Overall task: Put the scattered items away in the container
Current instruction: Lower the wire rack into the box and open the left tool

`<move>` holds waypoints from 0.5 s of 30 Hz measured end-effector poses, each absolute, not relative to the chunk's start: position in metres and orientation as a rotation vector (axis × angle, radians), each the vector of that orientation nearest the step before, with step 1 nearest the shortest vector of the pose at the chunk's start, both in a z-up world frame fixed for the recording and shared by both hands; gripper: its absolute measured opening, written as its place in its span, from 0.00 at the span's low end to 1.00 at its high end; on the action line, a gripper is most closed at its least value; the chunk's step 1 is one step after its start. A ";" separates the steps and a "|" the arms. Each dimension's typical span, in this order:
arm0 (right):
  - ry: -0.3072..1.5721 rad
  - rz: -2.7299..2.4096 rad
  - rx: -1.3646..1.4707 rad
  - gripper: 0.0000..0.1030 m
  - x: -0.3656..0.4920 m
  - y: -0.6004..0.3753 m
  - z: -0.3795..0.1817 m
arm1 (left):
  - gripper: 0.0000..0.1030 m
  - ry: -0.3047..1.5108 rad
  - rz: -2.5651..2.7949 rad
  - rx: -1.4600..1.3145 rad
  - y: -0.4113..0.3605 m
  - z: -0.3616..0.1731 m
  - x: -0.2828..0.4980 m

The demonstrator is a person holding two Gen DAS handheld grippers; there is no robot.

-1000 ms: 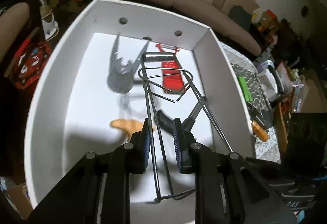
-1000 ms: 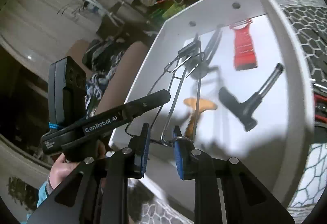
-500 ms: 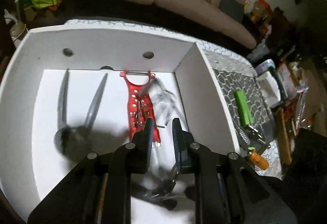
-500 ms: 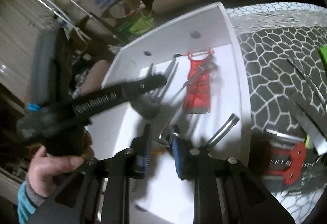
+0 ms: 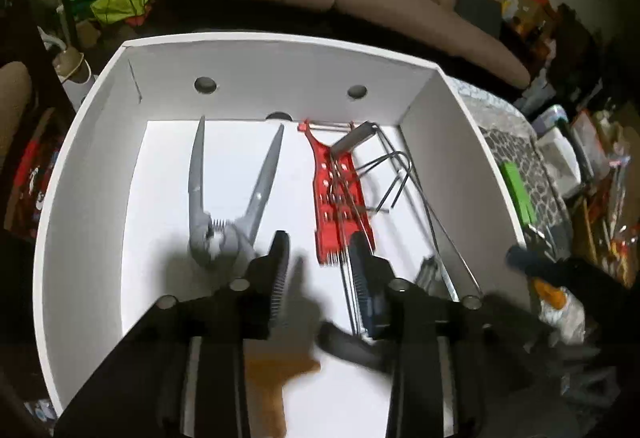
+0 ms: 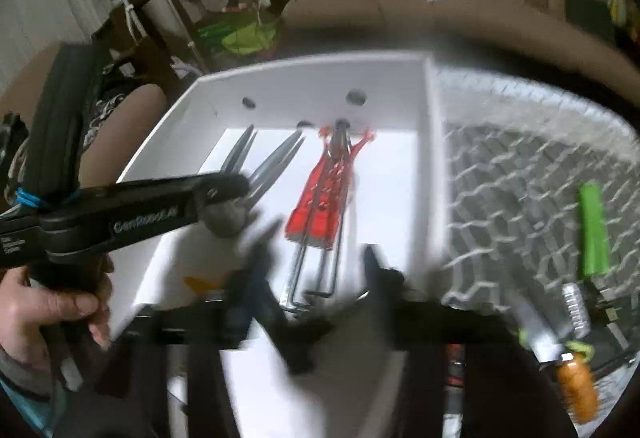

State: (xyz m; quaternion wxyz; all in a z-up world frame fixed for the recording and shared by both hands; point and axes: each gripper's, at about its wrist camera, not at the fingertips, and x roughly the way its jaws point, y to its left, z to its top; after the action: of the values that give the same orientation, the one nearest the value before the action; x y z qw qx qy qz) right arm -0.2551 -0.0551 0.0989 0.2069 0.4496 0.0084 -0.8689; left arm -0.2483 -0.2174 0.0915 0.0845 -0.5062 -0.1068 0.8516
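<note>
Both grippers had just let go of the wire rack (image 5: 404, 190) over the white box (image 5: 280, 62). The left gripper (image 5: 320, 266) had its jaws just opening, nothing pressed between the pads; the rack's long wires ran just beside its right finger. The right gripper (image 6: 316, 270) had jaws just opening wide too, and the rack's near end lay ahead between them, apparently free, though that view was badly blurred.

The rack lay inside the box, ahead and right of the left gripper, half on top of the red perforated tool (image 5: 340, 198). The grey pliers (image 5: 228, 194) sat ahead and left. An orange piece (image 5: 272, 378) and a black-handled tool (image 5: 352, 346) lay under the left gripper.

To finish well: lift both grippers straight up and clear, so no finger hooked a wire loop and dragged the rack out again.

Still left out, on the hex-pattern bench (image 6: 520, 174) to the right of the right gripper: a green bar (image 6: 594, 230), an orange-tipped item (image 6: 576, 386), some metal bits near them. The box's right wall (image 6: 434, 158) stood between those and the drop spot, so they'd have to go up and over it.
</note>
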 end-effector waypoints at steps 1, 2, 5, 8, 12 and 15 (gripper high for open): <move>0.033 -2.422 1.242 0.58 -0.250 -0.050 0.104 | 0.38 -0.316 2.535 -1.509 -0.216 0.093 -0.242; 0.030 -2.419 1.234 0.58 -0.247 -0.047 0.107 | 0.41 -0.316 2.533 -1.507 -0.216 0.094 -0.238; 0.002 -2.414 1.214 0.58 -0.235 -0.034 0.120 | 0.60 -0.288 2.527 -1.520 -0.208 0.095 -0.220; -0.018 -2.418 1.207 0.60 -0.227 -0.024 0.130 | 0.73 -0.242 2.535 -1.536 -0.198 0.096 -0.206; -0.046 -2.359 1.225 0.91 -0.220 -0.026 0.129 | 1.00 -0.169 2.552 -1.548 -0.184 0.099 -0.189; -0.038 -2.326 1.243 1.00 -0.213 -0.032 0.122 | 1.00 -0.142 2.561 -1.570 -0.181 0.102 -0.174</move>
State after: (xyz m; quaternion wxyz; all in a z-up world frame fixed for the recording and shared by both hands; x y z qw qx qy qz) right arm -0.2127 -0.0320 0.1224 0.2495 0.4564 -0.0139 -0.8540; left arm -0.1739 -0.1808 0.1025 0.0672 -0.5210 -0.0470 0.8496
